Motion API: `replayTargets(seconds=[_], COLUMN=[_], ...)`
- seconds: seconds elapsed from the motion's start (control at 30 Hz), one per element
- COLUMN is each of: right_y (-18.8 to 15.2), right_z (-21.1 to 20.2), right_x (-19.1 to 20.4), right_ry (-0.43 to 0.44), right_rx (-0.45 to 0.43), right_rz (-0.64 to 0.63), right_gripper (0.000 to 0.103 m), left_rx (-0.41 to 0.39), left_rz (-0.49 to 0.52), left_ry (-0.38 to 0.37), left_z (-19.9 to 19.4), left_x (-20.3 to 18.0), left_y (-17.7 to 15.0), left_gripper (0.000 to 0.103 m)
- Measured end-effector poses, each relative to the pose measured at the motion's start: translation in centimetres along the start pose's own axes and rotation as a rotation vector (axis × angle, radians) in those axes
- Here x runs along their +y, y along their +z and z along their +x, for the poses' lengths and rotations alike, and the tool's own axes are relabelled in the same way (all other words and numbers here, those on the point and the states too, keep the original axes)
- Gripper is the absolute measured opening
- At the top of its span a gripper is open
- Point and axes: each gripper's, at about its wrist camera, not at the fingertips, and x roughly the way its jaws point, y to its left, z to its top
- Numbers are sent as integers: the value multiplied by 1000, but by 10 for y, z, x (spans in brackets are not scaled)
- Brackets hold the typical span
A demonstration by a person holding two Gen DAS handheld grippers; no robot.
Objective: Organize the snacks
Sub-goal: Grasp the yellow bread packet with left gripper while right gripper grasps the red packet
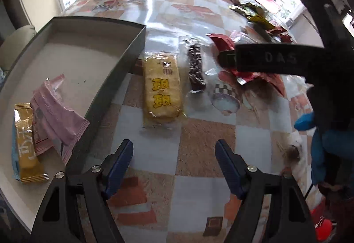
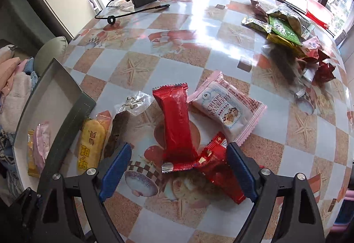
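Picking stage: both jaws wide, the right hand-held gripper (image 2: pixel 177 167) straddles red packets (image 2: pixel 177 123); next, close, carry to nine o'clock box (image 2: pixel 68 119); left hand-held gripper (image 1: pixel 174 165) holds nothing.

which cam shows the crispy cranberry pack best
The right wrist view: the pink-edged cranberry pack lies face up near the middle, unobstructed, its label readable. In the left wrist view I cannot pick it out; the right gripper crosses in front of that part of the table.
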Motion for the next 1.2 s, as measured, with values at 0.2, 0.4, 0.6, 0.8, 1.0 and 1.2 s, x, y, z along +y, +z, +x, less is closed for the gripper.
replayTargets(seconds=[0.2,0.4,0.6,0.8,1.0,1.2], right_y=[13,12,-28,-93,-100,-101], right_z=[26,18,-2,-27,-32,-33], right_x=[13,-10,-31,-37,-40,-35], right_ry=[26,21,100,154,131,80], right_rx=[43,32,55,98,105,85], right_rz=[-8,55,70,15,16,-5], right_gripper=[81,24,24,24,29,69], left_rx=[-55,-116,-61,-38,-74,-8], left_rz=[-5,52,135,190,163,253], left_ry=[55,102,-86,-107,-26,57], left_z=[15,28,16,-6,-21,-9], left_x=[-6,-24,-40,-41,-25,-32], left_y=[28,46,19,-30,-18,-25], left_gripper=[80,65,37,49,71,73])
